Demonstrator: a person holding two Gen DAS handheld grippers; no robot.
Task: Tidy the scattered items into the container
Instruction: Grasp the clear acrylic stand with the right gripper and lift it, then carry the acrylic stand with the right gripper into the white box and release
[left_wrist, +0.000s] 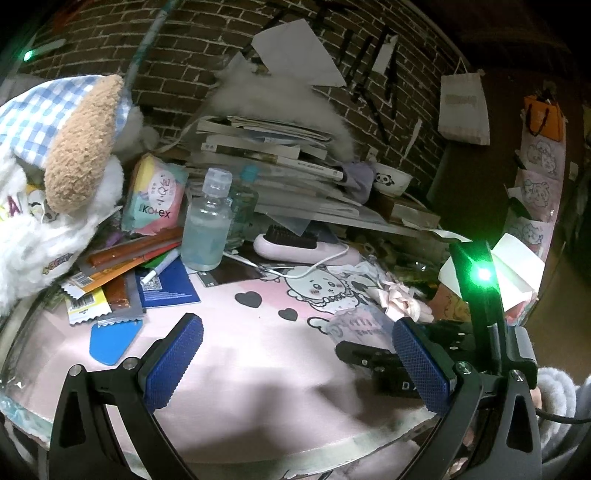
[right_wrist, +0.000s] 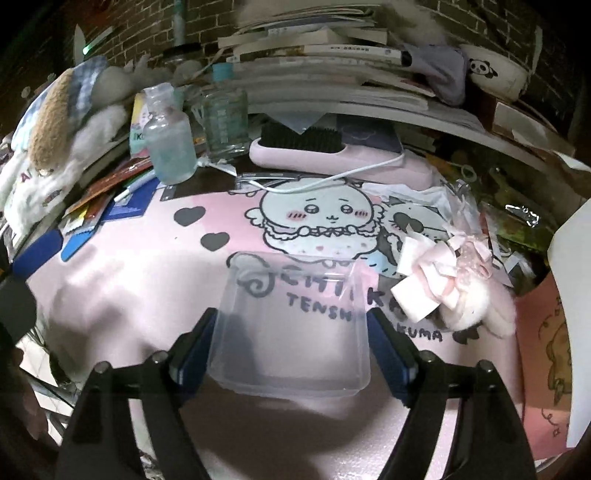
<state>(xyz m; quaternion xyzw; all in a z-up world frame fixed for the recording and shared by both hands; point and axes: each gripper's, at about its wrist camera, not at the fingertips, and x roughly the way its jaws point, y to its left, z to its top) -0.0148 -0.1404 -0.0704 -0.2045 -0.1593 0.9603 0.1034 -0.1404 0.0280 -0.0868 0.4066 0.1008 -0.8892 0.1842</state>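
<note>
A clear plastic container (right_wrist: 291, 354) sits between the blue pads of my right gripper (right_wrist: 291, 314), which press on its two sides just over the pink cartoon mat (right_wrist: 129, 266). In the left wrist view the container (left_wrist: 354, 325) shows at the right, ahead of the right gripper's black body. My left gripper (left_wrist: 299, 365) hangs open over the mat (left_wrist: 258, 350) with nothing between its fingers. Scattered items lie around: a pink ribbon bow (right_wrist: 443, 280) right of the container, snack packets (left_wrist: 107, 280), a blue card (left_wrist: 114, 341) and a pen (left_wrist: 162, 271) at the left.
A clear bottle (left_wrist: 207, 229), a pink brush (left_wrist: 291, 243) with a white cable and a leaning stack of books (left_wrist: 273, 155) line the back. A plush toy (left_wrist: 55, 177) fills the left. The table's glass edge (left_wrist: 22, 406) runs near the front left. A sleeve shows at the lower right.
</note>
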